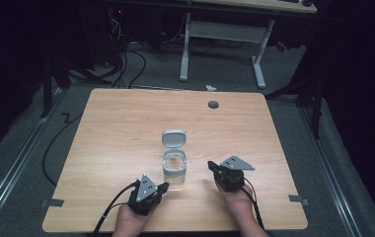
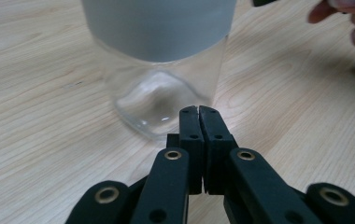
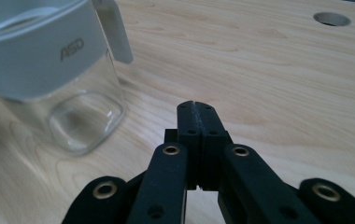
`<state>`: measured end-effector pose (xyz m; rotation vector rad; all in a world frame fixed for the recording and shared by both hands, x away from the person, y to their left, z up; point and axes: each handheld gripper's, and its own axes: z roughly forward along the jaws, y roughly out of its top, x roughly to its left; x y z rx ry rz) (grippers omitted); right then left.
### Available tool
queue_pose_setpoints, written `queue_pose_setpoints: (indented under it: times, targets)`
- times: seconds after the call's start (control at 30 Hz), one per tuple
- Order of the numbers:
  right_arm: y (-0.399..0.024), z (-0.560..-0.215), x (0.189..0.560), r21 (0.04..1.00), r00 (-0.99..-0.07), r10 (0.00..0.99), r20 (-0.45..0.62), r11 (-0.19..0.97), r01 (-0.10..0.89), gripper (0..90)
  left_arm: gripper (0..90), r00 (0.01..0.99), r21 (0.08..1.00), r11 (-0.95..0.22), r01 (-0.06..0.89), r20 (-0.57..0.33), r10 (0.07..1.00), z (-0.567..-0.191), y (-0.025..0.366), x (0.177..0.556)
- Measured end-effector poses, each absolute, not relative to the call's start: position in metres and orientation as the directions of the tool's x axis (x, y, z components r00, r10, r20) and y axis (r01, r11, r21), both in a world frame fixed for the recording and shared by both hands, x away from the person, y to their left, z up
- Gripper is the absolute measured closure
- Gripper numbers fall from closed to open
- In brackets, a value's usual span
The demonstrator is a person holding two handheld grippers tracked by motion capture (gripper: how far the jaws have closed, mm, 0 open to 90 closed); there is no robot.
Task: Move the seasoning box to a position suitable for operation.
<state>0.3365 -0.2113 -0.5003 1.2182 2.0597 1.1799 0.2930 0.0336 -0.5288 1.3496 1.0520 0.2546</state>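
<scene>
High view: one clear jar [image 1: 174,170] with a grey collar stands near-centre on the wooden surface [image 1: 116,128], its flip lid [image 1: 174,138] open and tilted toward the far side. Left gripper [image 1: 163,187] sits just near-left of the jar, right gripper [image 1: 210,167] just to its right, each held in a hand. One cable hole [image 1: 213,104] far right on the surface. A white-legged desk [image 1: 225,29] stands on the floor beyond.

Left gripper view: fingers [image 2: 192,123] closed on each other, nothing between them, tips almost at the base of the jar [image 2: 159,88]. Part of the other hand [image 2: 348,21] shows top right.

Right gripper view: fingers [image 3: 189,121] also pressed shut and empty. Jar [image 3: 59,93] is left of them, apart; "ASD" on the collar, lid [image 3: 115,32] hanging up behind.

My read: the step is closing in on the jar. To do it well, open one pair first and brace the glass body low, not the collar; bring the other over the lid and push it down squarely so the jar doesn't skid.

Count: one jar, one lid, two grippers.
</scene>
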Motion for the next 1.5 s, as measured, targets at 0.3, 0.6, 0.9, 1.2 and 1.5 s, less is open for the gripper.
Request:
queue_pose_setpoints:
  times: [0.3,0.6,0.9,1.2,1.5]
  targets:
    - [-0.186,-0.484,0.366,0.858,-0.524,0.852,0.01,0.262,0.442,89.8,88.9,0.554,0.868,0.278,0.411,-0.48,0.68,-0.53,0.024,0.302]
    - [-0.17,-0.471,0.38,0.871,-0.531,0.848,-0.008,0.267,0.413,89.8,89.9,0.545,0.871,0.284,0.401,-0.477,0.689,-0.532,0.025,0.304]
    - [-0.163,-0.462,0.396,0.882,-0.528,0.849,0.006,0.245,0.403,89.8,89.6,0.544,0.87,0.289,0.4,-0.479,0.689,-0.533,0.025,0.304]
    - [-0.153,-0.448,0.409,0.889,-0.533,0.846,0.023,0.226,0.397,89.8,89.4,0.545,0.87,0.292,0.397,-0.48,0.688,-0.533,0.025,0.303]
    - [-0.144,-0.441,0.412,0.9,-0.556,0.831,0.033,0.217,0.378,89.8,89.4,0.543,0.868,0.295,0.401,-0.484,0.687,-0.533,0.025,0.303]
